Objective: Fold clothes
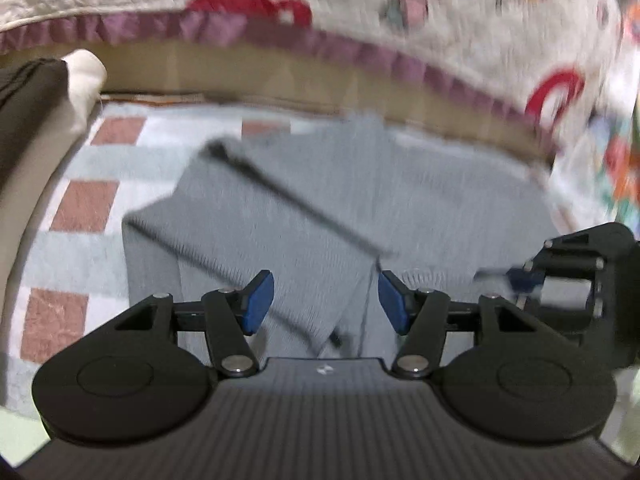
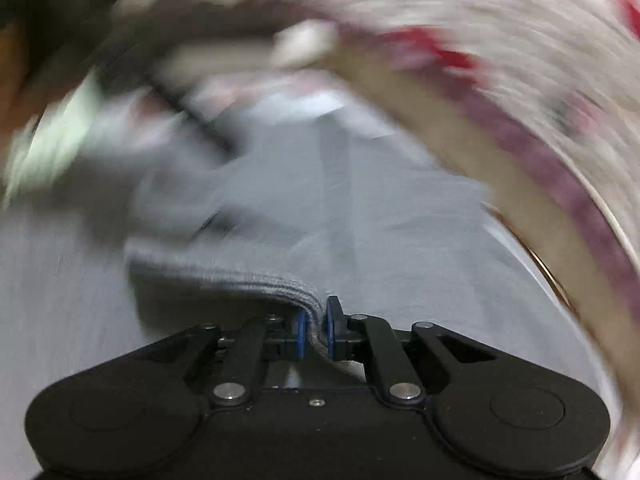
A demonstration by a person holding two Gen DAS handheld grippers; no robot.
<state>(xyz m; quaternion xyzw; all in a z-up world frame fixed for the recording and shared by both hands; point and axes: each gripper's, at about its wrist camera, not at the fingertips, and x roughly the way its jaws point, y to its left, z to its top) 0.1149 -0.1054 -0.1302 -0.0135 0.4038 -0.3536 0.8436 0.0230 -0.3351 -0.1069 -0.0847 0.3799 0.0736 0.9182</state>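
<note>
A ribbed grey knit sweater [image 1: 304, 208] lies rumpled on a checked blanket [image 1: 76, 208]. Left tongs [image 1: 326, 300] are spread above it; right tongs [image 2: 316, 334] pinch its thick hem.

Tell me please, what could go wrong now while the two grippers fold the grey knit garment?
1. The right gripper pinches only the ribbed edge of the grey garment; this small bite may slip out if pulled.
2. The left gripper is open over the cloth, so that side is not held and the folded sleeve may shift.
3. The quilt hangs close; it could be caught.
</note>
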